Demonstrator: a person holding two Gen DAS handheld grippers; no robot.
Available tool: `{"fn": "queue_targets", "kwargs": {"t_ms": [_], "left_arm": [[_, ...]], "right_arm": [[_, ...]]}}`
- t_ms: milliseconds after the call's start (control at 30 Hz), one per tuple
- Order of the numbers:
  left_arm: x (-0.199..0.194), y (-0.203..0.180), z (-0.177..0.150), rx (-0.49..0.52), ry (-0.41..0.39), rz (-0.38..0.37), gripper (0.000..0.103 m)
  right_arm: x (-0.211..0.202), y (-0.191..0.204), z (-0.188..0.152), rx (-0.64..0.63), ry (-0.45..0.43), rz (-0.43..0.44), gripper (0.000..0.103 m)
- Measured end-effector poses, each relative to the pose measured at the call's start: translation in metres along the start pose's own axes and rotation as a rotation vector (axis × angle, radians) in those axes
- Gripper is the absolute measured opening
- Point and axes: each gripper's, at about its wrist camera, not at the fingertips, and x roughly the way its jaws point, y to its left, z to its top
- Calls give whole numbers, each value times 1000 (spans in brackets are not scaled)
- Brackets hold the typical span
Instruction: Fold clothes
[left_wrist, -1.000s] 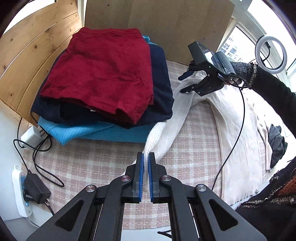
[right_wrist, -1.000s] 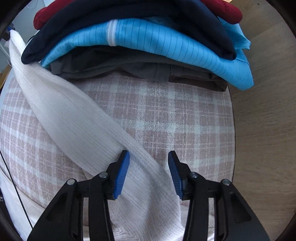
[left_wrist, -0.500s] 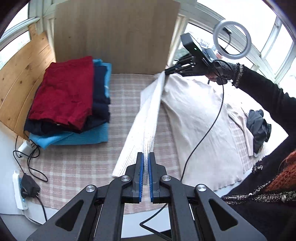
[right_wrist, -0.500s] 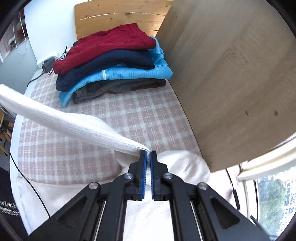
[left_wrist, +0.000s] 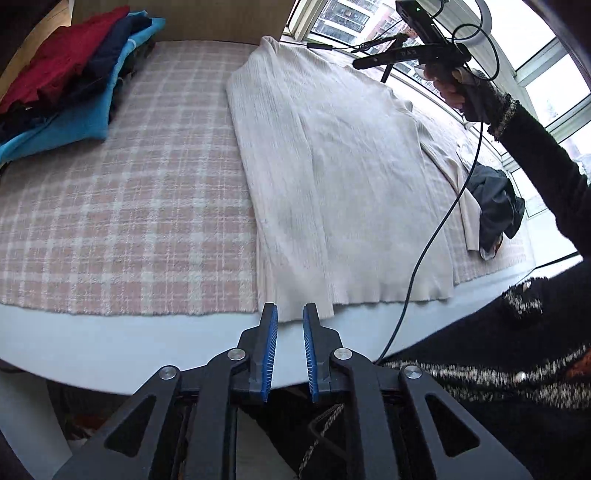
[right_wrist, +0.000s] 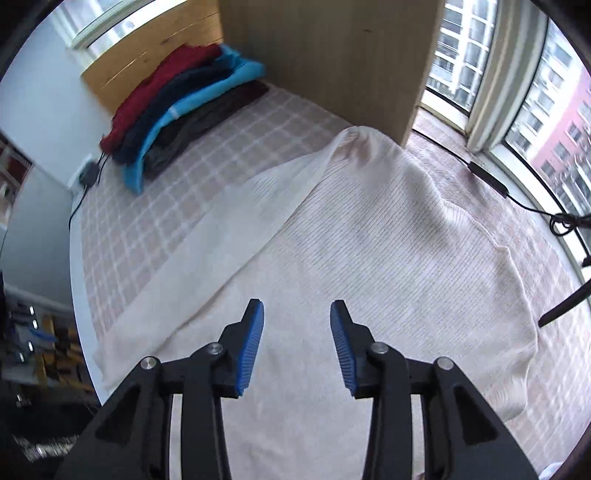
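A cream ribbed sweater (left_wrist: 332, 155) lies flat on the pink plaid blanket (left_wrist: 129, 206), its left sleeve folded along the body down to the hem. It also shows in the right wrist view (right_wrist: 369, 240). My left gripper (left_wrist: 289, 321) is open and empty, just off the table's near edge by the sleeve cuff. My right gripper (right_wrist: 297, 314) is open and empty, held above the sweater's body; it also shows raised at the far right in the left wrist view (left_wrist: 373, 61).
A stack of folded clothes, red on top, then navy and blue (left_wrist: 66, 74), sits at the far left, also seen in the right wrist view (right_wrist: 177, 107). A dark garment (left_wrist: 495, 206) lies at the right. A wooden board (right_wrist: 332, 55) stands behind. A cable (left_wrist: 436, 229) hangs over the sweater.
Both grippers let go of the sleeve and opened. The sleeve, earlier lifted and stretched between them, now lies folded on the sweater. Both grippers pulled back from it.
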Motion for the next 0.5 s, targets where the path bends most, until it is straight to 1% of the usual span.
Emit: {"fn": "queue_targets", "kwargs": {"t_ms": [67, 100, 167, 233, 333, 400, 500], "left_arm": [[24, -11, 12, 11, -16, 8, 13], [36, -21, 18, 43, -20, 37, 18], [60, -34, 27, 76, -6, 70, 20], [82, -45, 36, 107, 9, 103, 20], [102, -51, 40, 129, 39, 155, 23], [109, -54, 40, 136, 48, 166, 28], [111, -59, 39, 172, 47, 180, 31]], "right_arm": [[13, -5, 14, 73, -33, 14, 37], [19, -5, 21, 90, -42, 13, 37], [34, -5, 36, 124, -50, 18, 37], [52, -4, 51, 145, -30, 19, 37], [73, -8, 75, 173, -24, 20, 37], [88, -10, 88, 199, 2, 52, 37], [116, -6, 103, 164, 61, -2, 37]]}}
